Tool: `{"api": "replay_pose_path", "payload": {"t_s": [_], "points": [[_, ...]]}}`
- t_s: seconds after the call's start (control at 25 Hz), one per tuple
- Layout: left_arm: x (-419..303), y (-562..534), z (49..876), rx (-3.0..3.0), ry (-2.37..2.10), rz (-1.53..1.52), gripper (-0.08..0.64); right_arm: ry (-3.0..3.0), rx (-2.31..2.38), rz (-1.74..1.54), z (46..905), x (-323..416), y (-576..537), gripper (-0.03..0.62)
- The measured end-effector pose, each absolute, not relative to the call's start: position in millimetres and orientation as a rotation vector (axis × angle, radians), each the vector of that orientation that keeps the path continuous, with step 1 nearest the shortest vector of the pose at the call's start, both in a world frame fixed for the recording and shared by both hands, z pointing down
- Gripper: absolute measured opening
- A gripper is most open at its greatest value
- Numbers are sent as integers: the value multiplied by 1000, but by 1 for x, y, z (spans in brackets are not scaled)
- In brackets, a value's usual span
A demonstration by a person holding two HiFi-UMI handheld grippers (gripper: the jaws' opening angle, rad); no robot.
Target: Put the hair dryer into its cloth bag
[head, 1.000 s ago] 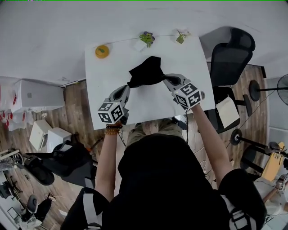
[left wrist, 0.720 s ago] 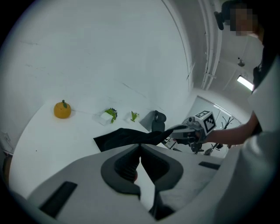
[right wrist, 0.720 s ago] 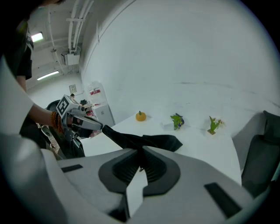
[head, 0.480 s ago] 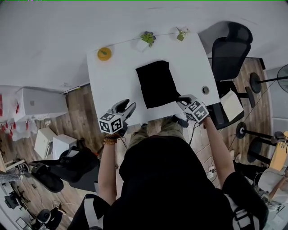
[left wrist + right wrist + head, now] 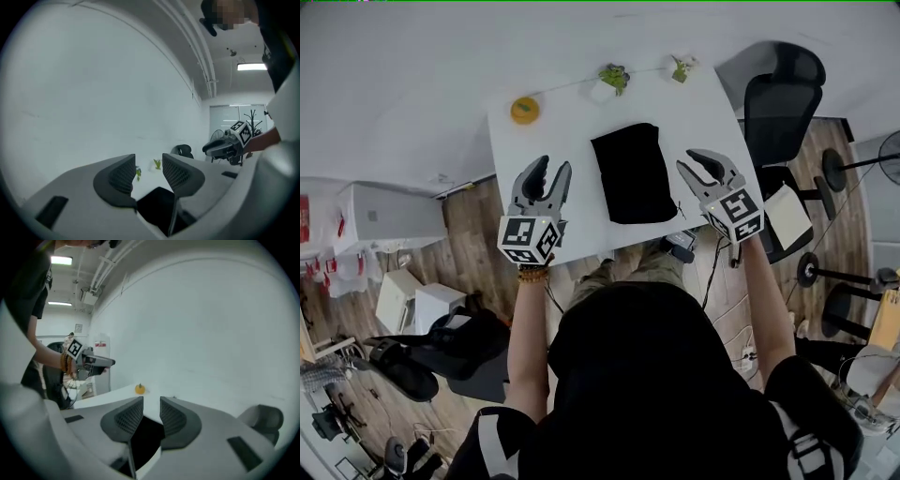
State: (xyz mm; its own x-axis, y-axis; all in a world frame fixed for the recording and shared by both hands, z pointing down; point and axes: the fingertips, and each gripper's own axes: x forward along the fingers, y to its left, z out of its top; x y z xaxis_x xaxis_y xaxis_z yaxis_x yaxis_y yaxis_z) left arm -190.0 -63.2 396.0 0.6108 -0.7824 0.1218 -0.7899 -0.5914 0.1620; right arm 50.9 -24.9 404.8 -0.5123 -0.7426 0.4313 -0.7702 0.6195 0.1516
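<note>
The black cloth bag (image 5: 633,173) lies flat in the middle of the white table (image 5: 572,141). No hair dryer shows outside it. My left gripper (image 5: 549,171) hangs over the table to the left of the bag. Its jaws have just been opening and hold nothing. My right gripper (image 5: 700,161) is raised to the right of the bag, its jaws also just opening and empty. In the left gripper view the left gripper (image 5: 147,171) points over the bag (image 5: 157,206). In the right gripper view the right gripper (image 5: 151,416) has the bag (image 5: 145,441) below it.
An orange fruit-like thing (image 5: 525,110) sits at the table's far left corner. Two small plants (image 5: 612,78) (image 5: 680,68) stand along the far edge. A black office chair (image 5: 783,103) is at the right. White cabinets (image 5: 384,216) stand on the floor at the left.
A second ago both grippers held the bag's near corners, lifted. They let go, the bag settled flat, and both grippers drew back, then rose beside it with jaws open.
</note>
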Motion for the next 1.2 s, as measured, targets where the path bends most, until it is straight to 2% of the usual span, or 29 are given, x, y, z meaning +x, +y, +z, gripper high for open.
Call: {"api": "replay_pose_path", "payload": {"t_s": [0.2, 0.36, 0.52, 0.68, 1.0, 1.2], "points": [[-164, -76, 318, 2743, -1556, -121, 150, -2461, 1623, -296, 281, 27, -59, 89], [-159, -75, 282, 2730, -1694, -245, 150, -2441, 1767, -528, 230, 0, -56, 85], [-165, -68, 266, 2702, -1811, -295, 125, -2430, 1840, -545, 225, -18, -54, 86], [-174, -59, 272, 2644, -1897, -331, 55, -2455, 1810, -486, 246, -38, -50, 69], [-175, -42, 296, 2614, -1900, -273, 43, -2442, 1759, -280, 290, -61, -36, 48], [-178, -37, 303, 2617, -1896, -215, 43, -2460, 1734, -278, 290, -68, -33, 44]]}}
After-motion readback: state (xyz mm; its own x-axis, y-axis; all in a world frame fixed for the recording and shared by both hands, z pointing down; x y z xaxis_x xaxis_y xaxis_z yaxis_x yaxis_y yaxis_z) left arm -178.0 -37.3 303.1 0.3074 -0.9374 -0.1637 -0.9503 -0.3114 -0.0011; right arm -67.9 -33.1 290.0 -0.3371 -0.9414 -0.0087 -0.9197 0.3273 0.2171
